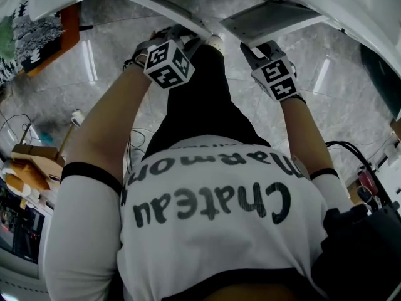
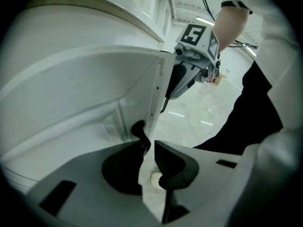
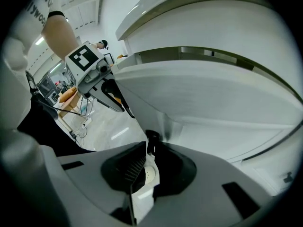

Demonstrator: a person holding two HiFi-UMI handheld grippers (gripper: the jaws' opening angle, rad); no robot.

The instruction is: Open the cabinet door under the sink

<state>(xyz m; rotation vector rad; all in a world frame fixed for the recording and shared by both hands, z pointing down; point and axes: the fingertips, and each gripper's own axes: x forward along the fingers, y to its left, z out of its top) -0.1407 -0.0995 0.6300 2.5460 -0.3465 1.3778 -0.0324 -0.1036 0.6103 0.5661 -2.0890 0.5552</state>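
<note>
Cabinet door under sink (image 3: 199, 18) is double. Left leaf (image 2: 94, 89) and right leaf (image 3: 213, 93) look cracked open already, free edges near each other. Left tool (image 2: 149, 143) is clamped on left leaf's free edge, right tool (image 3: 149, 148) on right leaf's. Imo best done like this: edges seated deep between pads, leaves swung apart along hinge arcs, evenly, nothing yanked straight back. Thin edge, so slip should be watched.

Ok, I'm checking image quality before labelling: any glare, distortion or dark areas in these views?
Head view: strong fisheye bend, glare streaks on the glossy floor. Left gripper view: black corners, left gripper sharp on the edge of the left door, ceiling lights blown out. Right gripper view: same black corners, right gripper dark on the evenly lit right door.
</note>
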